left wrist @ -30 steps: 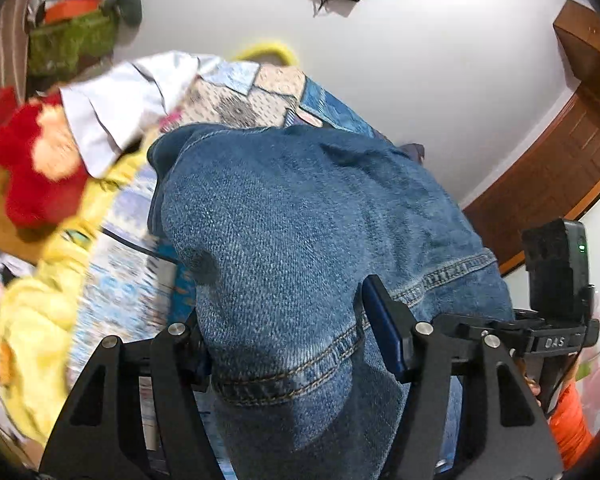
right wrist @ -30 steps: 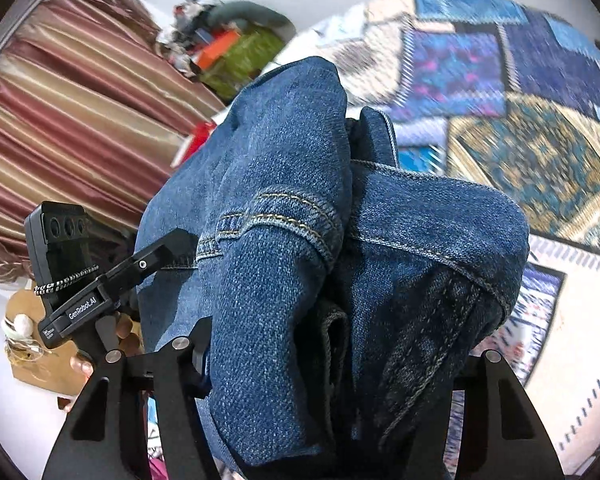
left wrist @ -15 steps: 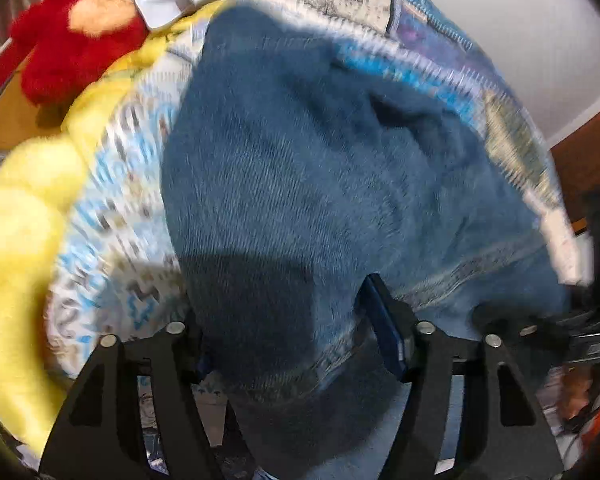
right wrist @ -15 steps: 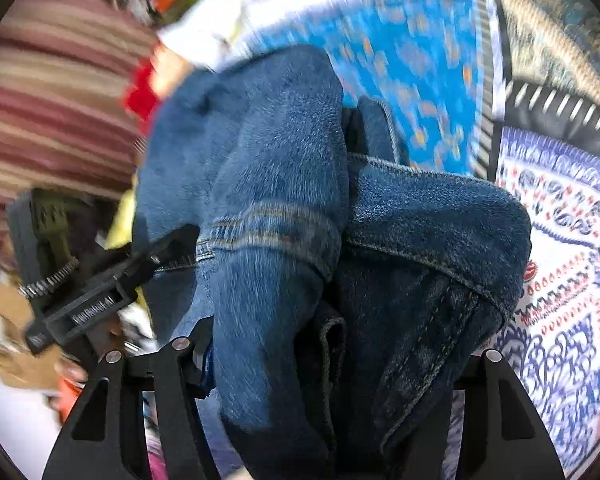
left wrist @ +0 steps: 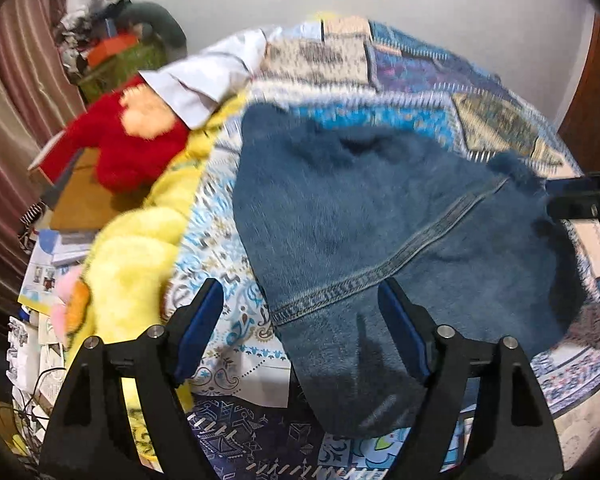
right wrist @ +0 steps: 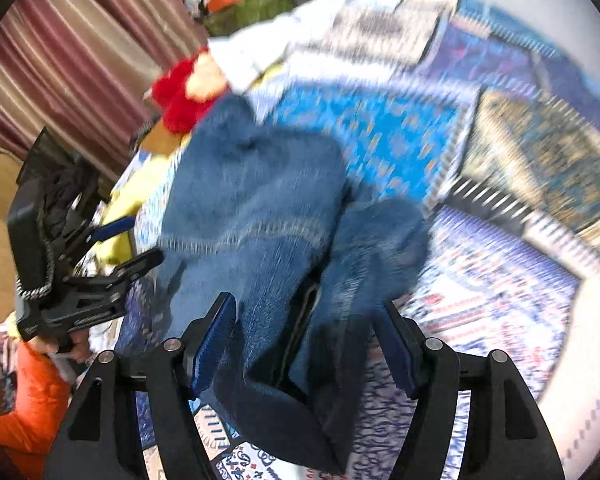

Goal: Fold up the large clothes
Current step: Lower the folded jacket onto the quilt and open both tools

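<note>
Denim jacket point(left wrist: 380, 216) lying bunched on the patchwork bedspread point(left wrist: 420, 68), centre of bed; red plush toy point(left wrist: 120, 148) at 10 o'clock. Left claw point(left wrist: 300, 320) opening, pads spread clear of the hem edge between them. Right claw point(right wrist: 304, 344) opening too, thick folded denim between its pads, apparently no longer pinched. Release step of a fold, judged. Next: back out both claws, regrip an edge, flatten.

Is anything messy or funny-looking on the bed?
Yes. The denim garment lies bunched and lumpy on the patterned bedspread, not flat. A white shirt is crumpled at the far edge, draped over a red plush toy.
</note>
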`<state>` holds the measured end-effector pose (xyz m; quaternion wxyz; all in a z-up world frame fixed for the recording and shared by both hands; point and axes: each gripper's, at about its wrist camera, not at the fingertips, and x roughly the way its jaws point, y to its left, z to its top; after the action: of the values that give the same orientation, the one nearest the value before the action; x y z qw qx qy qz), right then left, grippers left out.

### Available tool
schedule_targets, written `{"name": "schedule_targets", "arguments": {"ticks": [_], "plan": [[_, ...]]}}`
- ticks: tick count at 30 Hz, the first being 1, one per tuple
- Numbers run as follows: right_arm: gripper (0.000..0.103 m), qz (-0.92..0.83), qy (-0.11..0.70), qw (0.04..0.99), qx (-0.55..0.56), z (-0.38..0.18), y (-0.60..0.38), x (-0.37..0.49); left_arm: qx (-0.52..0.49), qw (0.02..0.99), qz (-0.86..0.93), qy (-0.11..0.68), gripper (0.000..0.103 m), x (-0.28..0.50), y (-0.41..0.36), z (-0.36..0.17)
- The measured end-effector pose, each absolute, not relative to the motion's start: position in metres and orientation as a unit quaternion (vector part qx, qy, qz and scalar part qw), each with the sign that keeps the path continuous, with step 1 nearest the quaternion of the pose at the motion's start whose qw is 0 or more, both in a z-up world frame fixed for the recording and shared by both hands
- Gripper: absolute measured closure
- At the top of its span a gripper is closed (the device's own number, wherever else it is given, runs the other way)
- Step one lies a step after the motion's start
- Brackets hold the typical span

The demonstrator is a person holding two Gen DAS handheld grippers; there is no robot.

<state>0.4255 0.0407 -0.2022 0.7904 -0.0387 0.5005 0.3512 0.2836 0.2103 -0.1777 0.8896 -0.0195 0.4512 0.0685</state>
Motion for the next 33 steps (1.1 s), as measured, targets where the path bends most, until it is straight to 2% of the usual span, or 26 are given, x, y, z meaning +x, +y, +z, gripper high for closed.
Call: {"name": "schedule_targets", "arguments": {"ticks": [2, 8, 11, 13, 18, 22, 26, 29, 33], "plan": [[0.035, 0.338, 0.456, 0.823, -0.036, -0.185, 0.036, 0.421, -0.019, 0.895, 0.064, 0.442, 0.018, 0.283, 0.204, -0.173], [0.035, 0.372, 0.437, 0.815, -0.084, -0.192, 0.082, 0.405, -0.013, 0.893, 0.049, 0.448, 0.018, 0.311, 0.169, -0.193], [0.035, 0.352, 0.452, 0.809, -0.134, -0.223, 0.093, 0.404, -0.035, 0.873, 0.039, 0.485, 0.018, 0.32, 0.161, -0.219], [0.034, 0.338, 0.465, 0.804, -0.149, -0.246, 0.08, 0.403, -0.012, 0.881, 0.046, 0.471, 0.017, 0.313, 0.151, -0.226], [0.032, 0.362, 0.508, 0.779, -0.065, -0.257, 0.035, 0.403, 0.011, 0.885, 0.056, 0.463, 0.016, 0.29, 0.141, -0.225], [0.032, 0.343, 0.499, 0.79, -0.096, -0.249, 0.02, 0.378, -0.034, 0.868, 0.045, 0.493, 0.016, 0.273, 0.155, -0.229], [0.032, 0.327, 0.487, 0.802, -0.109, -0.232, 0.004, 0.346, -0.028, 0.867, 0.066, 0.494, 0.017, 0.247, 0.16, -0.221], [0.032, 0.321, 0.462, 0.82, -0.107, -0.207, -0.007, 0.324, -0.024, 0.871, 0.095, 0.481, 0.017, 0.229, 0.166, -0.203], [0.031, 0.33, 0.415, 0.844, -0.083, -0.164, -0.019, 0.297, -0.039, 0.895, 0.116, 0.43, 0.017, 0.206, 0.17, -0.151]]}}
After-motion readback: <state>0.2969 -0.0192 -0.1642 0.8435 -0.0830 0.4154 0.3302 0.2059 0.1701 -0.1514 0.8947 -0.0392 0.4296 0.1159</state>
